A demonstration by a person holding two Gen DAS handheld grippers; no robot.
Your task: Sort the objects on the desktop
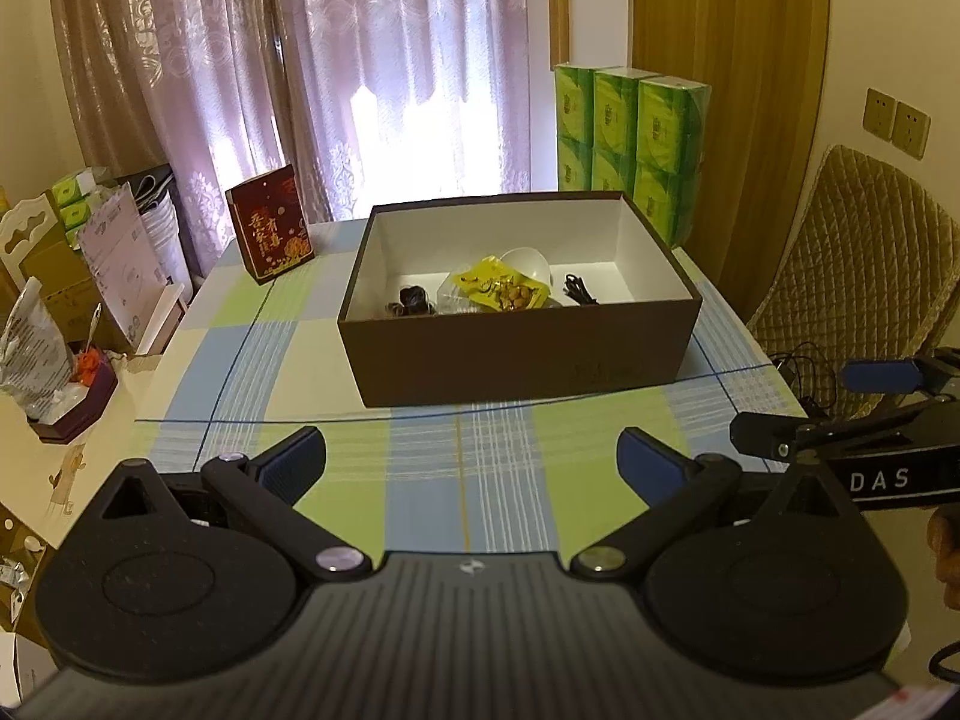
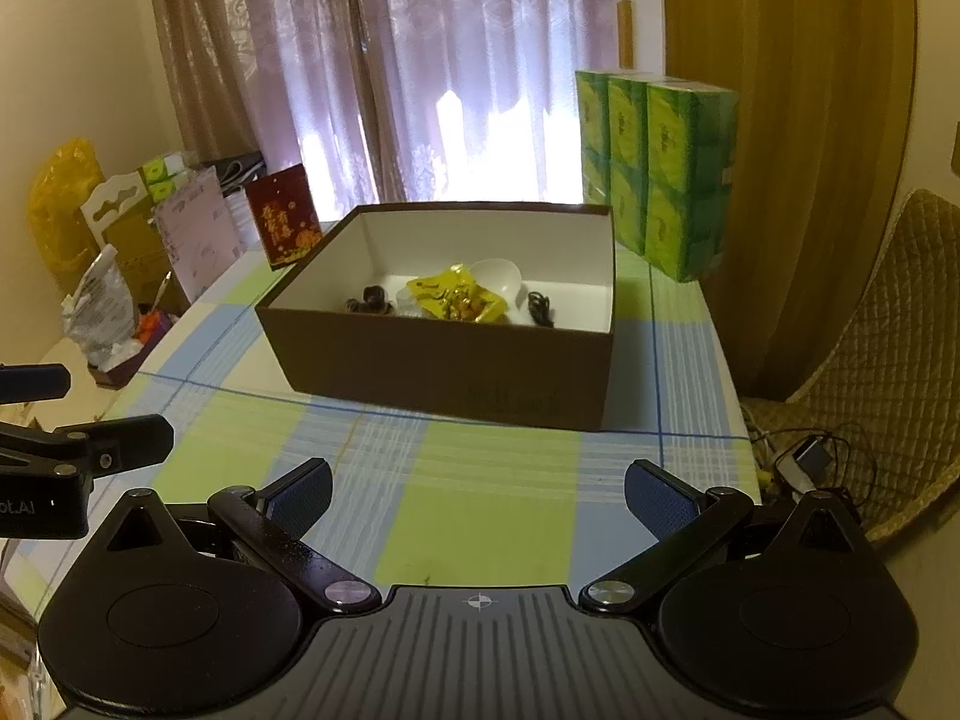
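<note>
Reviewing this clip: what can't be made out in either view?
- Box floor nearest the cameras: hidden by its front wall in both views.
- Dark lump left of the yellow packet: too small and dim to identify.
- White object behind the packet: partly covered by it.
- Right gripper in the left wrist view: cut off by the right edge.
- Print on the box front: blurred.
</note>
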